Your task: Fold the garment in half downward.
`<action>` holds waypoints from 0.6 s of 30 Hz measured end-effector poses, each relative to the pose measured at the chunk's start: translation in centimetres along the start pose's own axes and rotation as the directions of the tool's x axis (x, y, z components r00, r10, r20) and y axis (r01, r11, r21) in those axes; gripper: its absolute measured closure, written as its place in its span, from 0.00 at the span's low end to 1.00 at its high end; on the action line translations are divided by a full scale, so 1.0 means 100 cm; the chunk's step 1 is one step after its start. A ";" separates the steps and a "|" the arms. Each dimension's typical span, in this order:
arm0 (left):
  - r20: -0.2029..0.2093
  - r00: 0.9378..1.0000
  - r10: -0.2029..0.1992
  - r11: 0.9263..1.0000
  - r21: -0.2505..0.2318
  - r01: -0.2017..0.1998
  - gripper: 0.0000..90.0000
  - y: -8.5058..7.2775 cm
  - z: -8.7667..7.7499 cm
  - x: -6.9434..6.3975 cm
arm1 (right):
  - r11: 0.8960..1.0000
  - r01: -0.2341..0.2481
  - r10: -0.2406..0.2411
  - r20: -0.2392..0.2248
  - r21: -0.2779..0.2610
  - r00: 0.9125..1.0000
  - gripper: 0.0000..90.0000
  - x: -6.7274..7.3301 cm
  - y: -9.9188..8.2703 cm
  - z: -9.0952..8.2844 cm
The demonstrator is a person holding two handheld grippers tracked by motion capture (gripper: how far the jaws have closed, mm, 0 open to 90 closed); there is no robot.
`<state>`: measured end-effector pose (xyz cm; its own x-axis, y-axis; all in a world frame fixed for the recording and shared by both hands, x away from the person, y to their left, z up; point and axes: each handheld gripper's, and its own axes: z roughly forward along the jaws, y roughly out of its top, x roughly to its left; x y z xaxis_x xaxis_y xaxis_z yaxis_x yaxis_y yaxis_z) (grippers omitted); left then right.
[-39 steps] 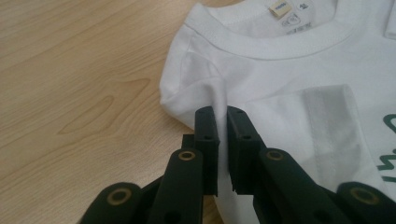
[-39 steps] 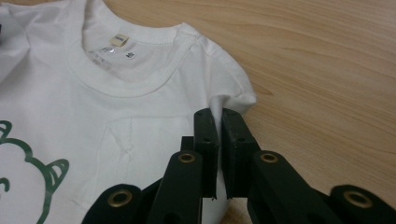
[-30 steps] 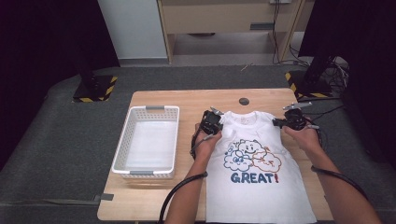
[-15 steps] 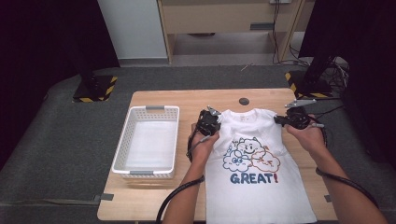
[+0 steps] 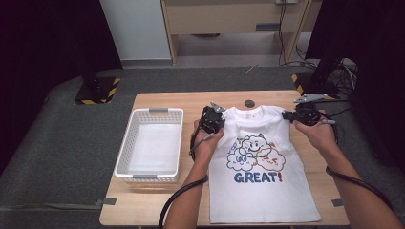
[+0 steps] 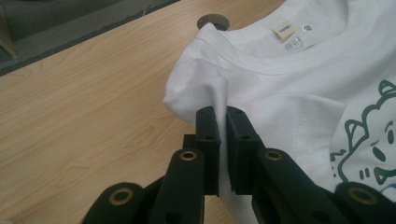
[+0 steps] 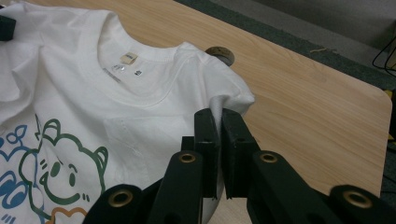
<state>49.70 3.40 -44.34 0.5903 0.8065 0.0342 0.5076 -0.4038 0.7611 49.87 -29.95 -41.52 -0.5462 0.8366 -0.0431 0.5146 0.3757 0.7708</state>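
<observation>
High view: both forearms reach forward over the table (image 5: pixel 162 200); left gripper (image 5: pixel 213 116) and right gripper (image 5: pixel 297 115) each pinch a shoulder of the white T-shirt (image 5: pixel 261 191) lying flat there.

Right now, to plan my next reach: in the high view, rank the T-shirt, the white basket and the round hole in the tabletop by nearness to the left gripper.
1. T-shirt: clamped in the left gripper at its shoulder.
2. Round hole: to the gripper's right, by the table's far edge.
3. White basket: on the gripper's left.
</observation>
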 end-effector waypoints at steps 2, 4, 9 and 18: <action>-0.001 1.000 0.001 1.000 -0.003 -0.001 0.94 0.001 -0.001 0.000 | 1.000 0.004 -0.004 0.002 -0.002 1.000 0.96 -0.001 0.001 -0.001; -0.002 1.000 0.004 1.000 -0.001 -0.004 0.94 0.001 -0.002 0.001 | 1.000 0.003 -0.003 0.006 -0.001 1.000 0.96 -0.002 0.001 -0.002; -0.003 1.000 0.008 1.000 -0.009 -0.008 0.94 0.006 -0.006 0.002 | 1.000 -0.001 0.001 0.013 -0.001 1.000 0.96 -0.003 0.004 -0.005; -0.012 1.000 0.016 1.000 -0.022 -0.017 0.94 0.015 -0.014 0.005 | 1.000 0.014 -0.014 0.019 -0.013 1.000 0.96 0.000 0.014 -0.011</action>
<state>49.80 3.81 -42.28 0.5909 0.8049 0.0545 0.4840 -0.4077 0.7743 49.88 -29.83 -39.70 -0.5404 0.8388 -0.0656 0.4983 0.3819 0.7784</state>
